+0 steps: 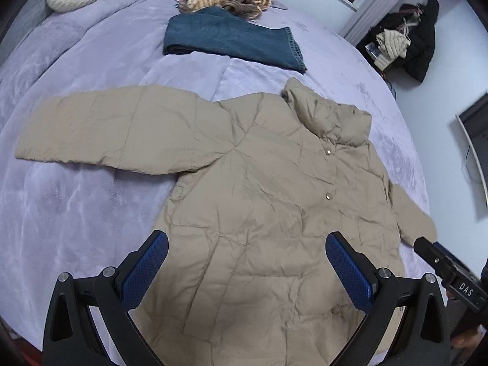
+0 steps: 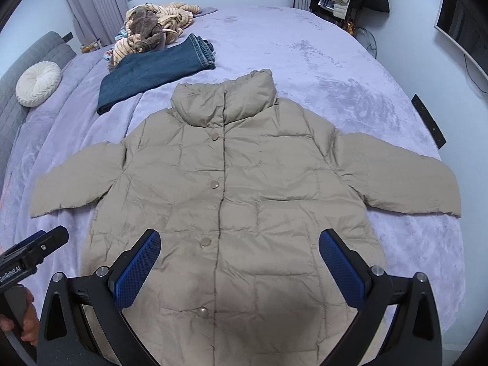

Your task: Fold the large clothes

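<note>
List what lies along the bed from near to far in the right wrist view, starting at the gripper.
right gripper → beige puffer jacket → folded jeans → striped blanket heap

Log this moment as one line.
jacket: flat on bed, sleeves spread, unfolded | left tongs: open, empty | right tongs: open, empty

A lavender bed cover [image 2: 335, 70] fills the room. Folded blue jeans [image 2: 152, 73] lie on it. Beyond the jeans sits a striped tan blanket heap [image 2: 152, 27]. A round cream pillow [image 2: 38, 83] rests left of the jeans, apart.
</note>
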The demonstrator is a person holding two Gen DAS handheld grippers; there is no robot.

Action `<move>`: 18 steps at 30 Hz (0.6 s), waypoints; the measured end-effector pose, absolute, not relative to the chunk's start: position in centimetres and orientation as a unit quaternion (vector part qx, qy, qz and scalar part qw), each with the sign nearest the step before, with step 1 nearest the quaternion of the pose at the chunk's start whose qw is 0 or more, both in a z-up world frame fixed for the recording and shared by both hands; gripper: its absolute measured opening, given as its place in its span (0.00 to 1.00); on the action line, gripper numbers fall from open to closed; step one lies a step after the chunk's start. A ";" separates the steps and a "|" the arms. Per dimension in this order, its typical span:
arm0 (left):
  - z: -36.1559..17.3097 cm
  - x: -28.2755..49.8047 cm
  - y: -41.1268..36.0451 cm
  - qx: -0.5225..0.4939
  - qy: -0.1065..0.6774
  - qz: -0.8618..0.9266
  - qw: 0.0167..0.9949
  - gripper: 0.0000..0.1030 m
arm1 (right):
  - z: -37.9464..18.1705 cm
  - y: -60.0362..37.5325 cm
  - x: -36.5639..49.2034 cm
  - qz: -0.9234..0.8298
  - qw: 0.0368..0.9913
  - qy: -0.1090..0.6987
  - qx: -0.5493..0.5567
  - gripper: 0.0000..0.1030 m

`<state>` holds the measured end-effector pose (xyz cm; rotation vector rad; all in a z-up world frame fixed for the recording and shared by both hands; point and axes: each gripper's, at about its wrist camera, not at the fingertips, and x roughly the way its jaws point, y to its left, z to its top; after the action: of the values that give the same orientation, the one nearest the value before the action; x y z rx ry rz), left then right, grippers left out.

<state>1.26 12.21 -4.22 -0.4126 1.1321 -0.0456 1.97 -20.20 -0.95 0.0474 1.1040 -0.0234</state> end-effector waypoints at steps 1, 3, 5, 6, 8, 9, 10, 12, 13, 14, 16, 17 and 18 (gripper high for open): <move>-4.9 1.4 13.6 -0.206 0.529 -0.017 0.823 1.00 | -1.4 -19.7 2.1 -0.009 0.852 0.524 0.026 1.00; -6.6 1.7 17.0 -0.234 0.521 -0.004 0.821 1.00 | -2.2 -18.4 2.5 -0.002 0.855 0.517 0.031 1.00; -8.5 2.0 20.3 -0.267 0.516 0.009 0.814 1.00 | -3.3 -16.6 2.8 0.007 0.855 0.518 0.022 1.00; -9.5 2.2 21.8 -0.286 0.511 0.009 0.810 1.00 | -4.0 -15.6 3.1 0.013 0.848 0.530 0.013 1.00; -11.9 2.7 25.2 -0.327 0.504 0.015 0.799 1.00 | -5.7 -13.5 3.8 0.026 0.831 0.556 -0.009 1.00; -13.1 2.9 26.5 -0.346 0.501 0.015 0.793 1.00 | -6.4 -12.6 4.0 0.030 0.827 0.562 -0.014 1.00; -14.7 3.3 28.0 -0.367 0.502 0.020 0.783 1.00 | -7.1 -11.8 4.0 0.037 0.823 0.566 -0.014 1.00; -17.4 4.3 30.6 -0.415 0.503 0.011 0.759 1.00 | -8.6 -10.4 4.2 0.050 0.814 0.579 -0.011 1.00; -18.4 4.6 31.6 -0.432 0.500 0.010 0.750 1.00 | -9.5 -9.6 4.4 0.056 0.807 0.587 -0.008 1.00; -19.4 5.1 32.7 -0.446 0.495 0.013 0.745 1.00 | -10.2 -8.9 4.5 0.061 0.804 0.591 -0.005 1.00; -20.3 6.1 34.6 -0.458 0.480 0.019 0.748 1.00 | -11.4 -7.5 4.6 0.071 0.802 0.593 0.000 1.00; -20.3 6.7 35.7 -0.461 0.467 0.022 0.754 1.00 | -11.9 -6.8 4.8 0.075 0.801 0.594 0.002 1.00; -20.3 7.3 36.5 -0.463 0.458 0.026 0.758 1.00 | -12.3 -6.2 5.1 0.077 0.799 0.596 0.003 1.00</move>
<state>7.25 36.49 -20.31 -1.0086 0.9977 0.0560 5.05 -6.24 -12.34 0.0055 1.2781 0.1651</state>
